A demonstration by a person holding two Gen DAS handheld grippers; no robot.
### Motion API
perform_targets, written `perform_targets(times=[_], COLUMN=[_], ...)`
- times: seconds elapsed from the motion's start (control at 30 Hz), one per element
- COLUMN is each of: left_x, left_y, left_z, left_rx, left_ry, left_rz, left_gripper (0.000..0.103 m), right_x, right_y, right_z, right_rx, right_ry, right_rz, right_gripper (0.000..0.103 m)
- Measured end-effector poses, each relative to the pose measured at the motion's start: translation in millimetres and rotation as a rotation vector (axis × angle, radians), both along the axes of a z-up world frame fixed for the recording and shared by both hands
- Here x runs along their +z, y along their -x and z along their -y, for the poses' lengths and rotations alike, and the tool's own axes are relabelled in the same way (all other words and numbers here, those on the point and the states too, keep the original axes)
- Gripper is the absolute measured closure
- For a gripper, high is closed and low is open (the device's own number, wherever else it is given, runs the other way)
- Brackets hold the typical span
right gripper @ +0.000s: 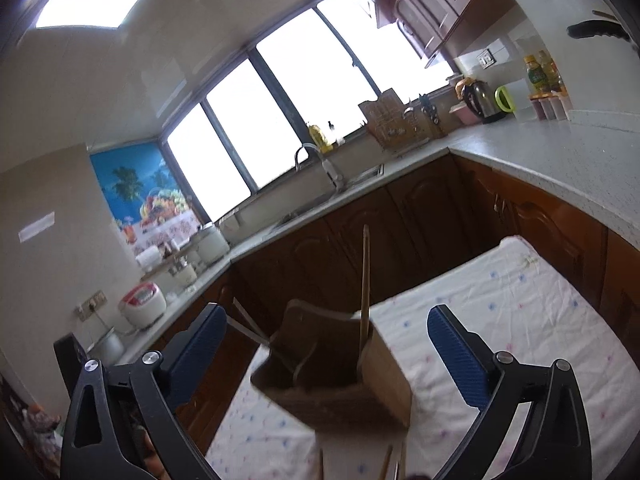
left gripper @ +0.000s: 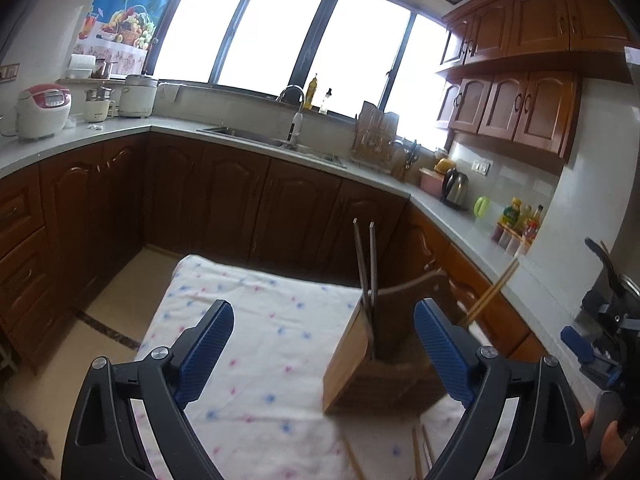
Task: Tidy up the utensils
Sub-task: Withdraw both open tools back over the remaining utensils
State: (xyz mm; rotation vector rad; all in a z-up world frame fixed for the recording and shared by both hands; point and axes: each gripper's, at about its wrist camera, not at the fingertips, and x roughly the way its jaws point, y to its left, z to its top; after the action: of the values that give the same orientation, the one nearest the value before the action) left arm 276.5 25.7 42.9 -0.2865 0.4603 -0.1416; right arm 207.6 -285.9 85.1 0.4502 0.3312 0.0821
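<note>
A wooden holder (left gripper: pixel 352 364) is stood on the flowered cloth (left gripper: pixel 256 320), with two grey chopsticks (left gripper: pixel 370 268) and one wooden chopstick (right gripper: pixel 365 280) leaning inside. More chopsticks (left gripper: pixel 418 452) are laid just before it. The left gripper (left gripper: pixel 324 344) and right gripper (right gripper: pixel 326 356) are spread wide, nothing grasped.

Kitchen: bright overexposed windows (left gripper: pixel 280 36), dark wood cabinets (left gripper: pixel 224 200), grey countertop (left gripper: pixel 452 216), sink (left gripper: pixel 272 140), ceiling light panel (right gripper: pixel 90 0), tiled floor (left gripper: pixel 116 304).

left gripper (left gripper: pixel 324 346) fingers spread wide, empty; wooden holder (left gripper: pixel 362 364) on floral cloth (left gripper: pixel 256 320), grey chopsticks (left gripper: pixel 367 268) upright inside
</note>
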Motion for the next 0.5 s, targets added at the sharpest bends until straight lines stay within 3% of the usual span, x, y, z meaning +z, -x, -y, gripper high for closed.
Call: perform_targets(times=[0.5], left_x=[-5.6], left_y=[74.6], left_z=[-23.8], left_rx=[-0.015], left_ry=[-0.020], left_rz=[-0.159], left_gripper=[0.010], right_x=[-48.3], right_y=[70.3], right_z=[-19.0], right_rx=[0.016], right_ry=[0.067], right_rz=[-0.194], right_gripper=[0.001])
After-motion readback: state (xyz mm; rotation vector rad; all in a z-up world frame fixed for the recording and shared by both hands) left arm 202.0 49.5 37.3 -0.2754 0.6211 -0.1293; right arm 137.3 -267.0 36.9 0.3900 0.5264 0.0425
